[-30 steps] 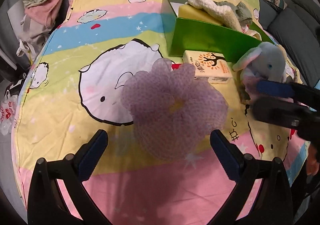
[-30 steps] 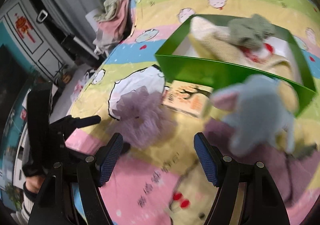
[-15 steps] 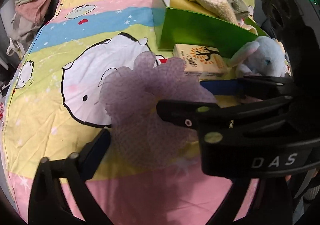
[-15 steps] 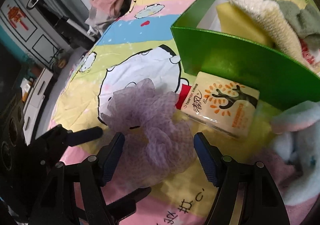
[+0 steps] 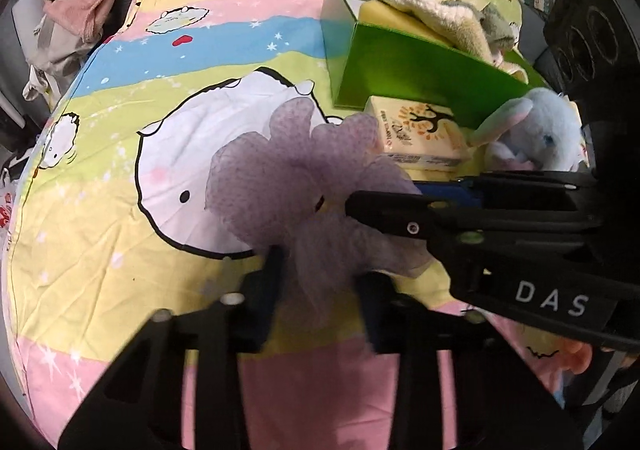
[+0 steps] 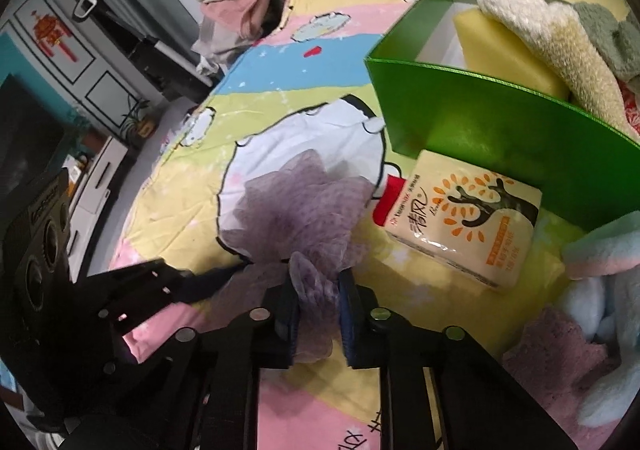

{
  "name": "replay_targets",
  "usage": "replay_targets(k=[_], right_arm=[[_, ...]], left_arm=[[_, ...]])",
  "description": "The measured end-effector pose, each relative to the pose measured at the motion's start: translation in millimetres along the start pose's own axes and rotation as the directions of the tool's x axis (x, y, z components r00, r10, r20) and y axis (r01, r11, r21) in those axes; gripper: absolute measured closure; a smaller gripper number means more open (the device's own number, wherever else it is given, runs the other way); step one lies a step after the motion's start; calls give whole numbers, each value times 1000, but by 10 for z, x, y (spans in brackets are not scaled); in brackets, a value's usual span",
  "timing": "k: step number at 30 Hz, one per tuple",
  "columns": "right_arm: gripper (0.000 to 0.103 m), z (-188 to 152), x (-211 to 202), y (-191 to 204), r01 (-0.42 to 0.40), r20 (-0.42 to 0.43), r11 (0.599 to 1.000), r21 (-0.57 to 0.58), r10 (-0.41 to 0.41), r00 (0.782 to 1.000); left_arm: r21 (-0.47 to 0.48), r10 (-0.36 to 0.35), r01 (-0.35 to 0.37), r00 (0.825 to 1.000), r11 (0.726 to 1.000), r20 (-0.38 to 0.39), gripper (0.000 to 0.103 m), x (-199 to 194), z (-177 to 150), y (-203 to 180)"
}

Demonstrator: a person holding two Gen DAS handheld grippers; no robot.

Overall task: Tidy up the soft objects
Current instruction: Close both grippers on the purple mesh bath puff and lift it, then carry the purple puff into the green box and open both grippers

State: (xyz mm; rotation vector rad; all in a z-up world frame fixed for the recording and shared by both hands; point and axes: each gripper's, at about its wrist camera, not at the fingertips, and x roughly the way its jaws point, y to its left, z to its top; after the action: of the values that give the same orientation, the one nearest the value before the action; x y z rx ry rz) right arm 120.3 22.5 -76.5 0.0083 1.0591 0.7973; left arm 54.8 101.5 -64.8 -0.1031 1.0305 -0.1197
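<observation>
A purple mesh bath puff [image 5: 288,177] lies on the cartoon bedsheet [image 5: 120,169]. Both grippers grip it. My left gripper [image 5: 323,264] has its jaws closing, pinching the puff's near edge. My right gripper [image 6: 318,282] is shut on a fold of the puff [image 6: 304,205]; in the left wrist view it reaches in from the right. A green box [image 5: 408,77] behind holds a yellow sponge [image 6: 504,49] and a cream towel [image 6: 560,37]. Beside the box sits a light blue plush rabbit [image 5: 540,129].
A yellow tissue pack [image 6: 460,226] lies between the puff and the green box [image 6: 480,129]. A mauve cloth [image 6: 556,346] lies under the rabbit. A pile of clothes [image 5: 76,5] lies off the bed's far left corner. A cabinet [image 6: 60,49] stands beyond the bed.
The right gripper swung from the plush rabbit over to the puff and shut on it. The left jaws, wide apart before, have closed onto the puff's near edge.
</observation>
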Motion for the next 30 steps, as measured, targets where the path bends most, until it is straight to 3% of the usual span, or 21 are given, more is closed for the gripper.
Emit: replay_targets(k=[4,17,30], right_arm=[[87,-3,-108,70,-3,36,1000,-13,4,999],[88,-167,-653,209,-40,180,999,2,39,983],[88,-411,-1327,48,-43,279,999,17,37,960]], left_arm=[[2,-14,14,999,1000,29,87,-94,1,-41],[22,-82,80,986,997,146,88,-522,-39,-173],[130,-134,109,971,985,200,87,-856,-49,-718]])
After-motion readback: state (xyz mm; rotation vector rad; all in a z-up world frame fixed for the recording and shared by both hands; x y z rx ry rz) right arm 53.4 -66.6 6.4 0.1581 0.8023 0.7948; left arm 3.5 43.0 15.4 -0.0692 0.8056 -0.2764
